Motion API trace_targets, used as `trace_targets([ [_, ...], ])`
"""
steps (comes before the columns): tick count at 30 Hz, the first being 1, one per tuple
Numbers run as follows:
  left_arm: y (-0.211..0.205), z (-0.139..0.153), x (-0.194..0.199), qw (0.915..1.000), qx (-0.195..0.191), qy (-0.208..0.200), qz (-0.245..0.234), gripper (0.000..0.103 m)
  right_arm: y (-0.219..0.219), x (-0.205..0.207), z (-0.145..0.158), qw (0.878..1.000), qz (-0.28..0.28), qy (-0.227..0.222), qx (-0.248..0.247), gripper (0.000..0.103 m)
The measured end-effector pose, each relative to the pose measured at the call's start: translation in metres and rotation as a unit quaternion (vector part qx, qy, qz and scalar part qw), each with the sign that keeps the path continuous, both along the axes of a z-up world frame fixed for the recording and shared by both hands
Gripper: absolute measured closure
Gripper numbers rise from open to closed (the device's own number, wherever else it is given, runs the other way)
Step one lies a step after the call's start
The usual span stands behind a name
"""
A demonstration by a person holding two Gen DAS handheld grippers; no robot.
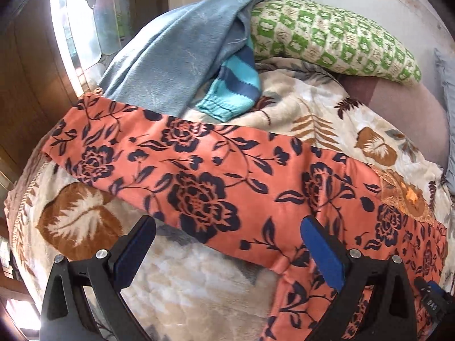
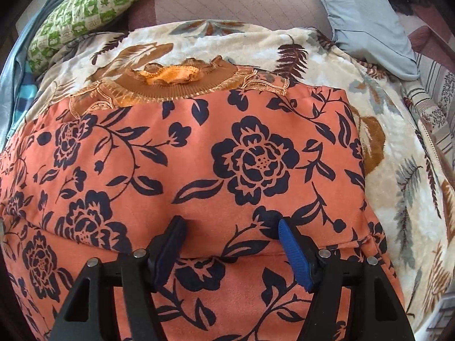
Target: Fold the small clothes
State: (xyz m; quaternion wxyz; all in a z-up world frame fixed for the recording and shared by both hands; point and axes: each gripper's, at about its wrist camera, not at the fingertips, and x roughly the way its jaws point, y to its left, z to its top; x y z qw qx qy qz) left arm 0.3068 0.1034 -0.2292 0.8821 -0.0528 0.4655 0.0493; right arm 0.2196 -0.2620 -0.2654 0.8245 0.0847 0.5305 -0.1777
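Observation:
An orange garment with dark navy flowers [image 1: 204, 176] lies spread on a leaf-patterned blanket [image 1: 74, 221]. One long sleeve stretches to the left in the left wrist view. My left gripper [image 1: 227, 227] is open, its jaws wide apart above the sleeve's lower edge, holding nothing. In the right wrist view the garment's body [image 2: 227, 156] fills the frame, with a brown ribbed collar [image 2: 182, 85] at the far edge. My right gripper [image 2: 230, 224] is open just above the cloth, near a fold line, holding nothing.
A pile of blue clothes [image 1: 182, 56] and a striped turquoise piece [image 1: 233, 88] lie behind the sleeve. A green checked pillow [image 1: 335, 37] lies at the back. A grey-blue pillow [image 2: 366, 14] lies at the right. A window [image 1: 85, 20] is at the left.

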Motion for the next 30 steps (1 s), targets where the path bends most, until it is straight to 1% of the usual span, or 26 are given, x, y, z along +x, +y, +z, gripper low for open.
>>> trace_targets([
  [2, 0.015, 0.002, 0.000, 0.9997, 0.017, -0.001, 0.016, 0.002, 0.018, 0.008, 0.019, 1.000, 0.021, -0.020, -0.006, 0.032],
  [4, 0.031, 0.004, 0.001, 0.9992, 0.024, -0.005, 0.033, 0.002, 0.043, 0.021, 0.036, 0.998, 0.052, -0.036, -0.006, 0.032],
  [7, 0.055, 0.003, 0.003, 0.9981, 0.027, 0.001, 0.056, 0.002, 0.087, 0.045, 0.046, 0.994, 0.098, -0.041, 0.010, 0.032],
  [10, 0.074, -0.004, 0.007, 0.9968, 0.020, 0.021, 0.074, 0.002, 0.130, 0.066, 0.037, 0.991, 0.128, -0.032, 0.034, 0.032],
  [12, 0.083, -0.010, 0.008, 0.9956, 0.021, 0.033, 0.085, 0.002, 0.150, 0.079, 0.020, 0.989, 0.136, -0.014, 0.053, 0.032],
  [13, 0.087, -0.012, 0.009, 0.9951, 0.021, 0.039, 0.089, 0.002, 0.157, 0.084, 0.006, 0.989, 0.136, 0.007, 0.063, 0.032],
  [14, 0.092, -0.014, 0.010, 0.9948, 0.018, 0.043, 0.090, 0.002, 0.163, 0.088, -0.011, 0.988, 0.133, 0.036, 0.069, 0.031],
  [16, 0.104, -0.018, 0.009, 0.9941, 0.004, 0.052, 0.095, 0.002, 0.170, 0.086, -0.013, 0.991, 0.130, 0.008, 0.040, 0.029],
  [17, 0.111, -0.020, 0.009, 0.9934, -0.002, 0.055, 0.101, 0.002, 0.172, 0.087, -0.013, 0.990, 0.131, 0.015, 0.039, 0.029],
  [20, 0.137, -0.023, 0.005, 0.9897, -0.011, 0.057, 0.131, 0.002, 0.163, 0.089, -0.007, 0.990, 0.115, 0.017, 0.077, 0.030],
  [22, 0.156, -0.025, 0.002, 0.9865, -0.020, 0.058, 0.152, 0.002, 0.160, 0.087, 0.004, 0.990, 0.116, -0.007, 0.085, 0.031],
  [25, 0.181, -0.027, -0.002, 0.9811, -0.035, 0.059, 0.181, 0.002, 0.168, 0.082, 0.018, 0.988, 0.131, -0.058, 0.062, 0.031],
  [27, 0.192, -0.031, -0.003, 0.9785, -0.043, 0.065, 0.191, 0.002, 0.178, 0.080, 0.019, 0.985, 0.145, -0.083, 0.046, 0.031],
  [28, 0.196, -0.032, -0.003, 0.9776, -0.050, 0.066, 0.194, 0.002, 0.182, 0.080, 0.015, 0.984, 0.151, -0.087, 0.046, 0.031],
  [30, 0.200, -0.033, -0.003, 0.9768, -0.071, 0.063, 0.192, 0.002, 0.184, 0.087, 0.000, 0.983, 0.161, -0.071, 0.052, 0.030],
])
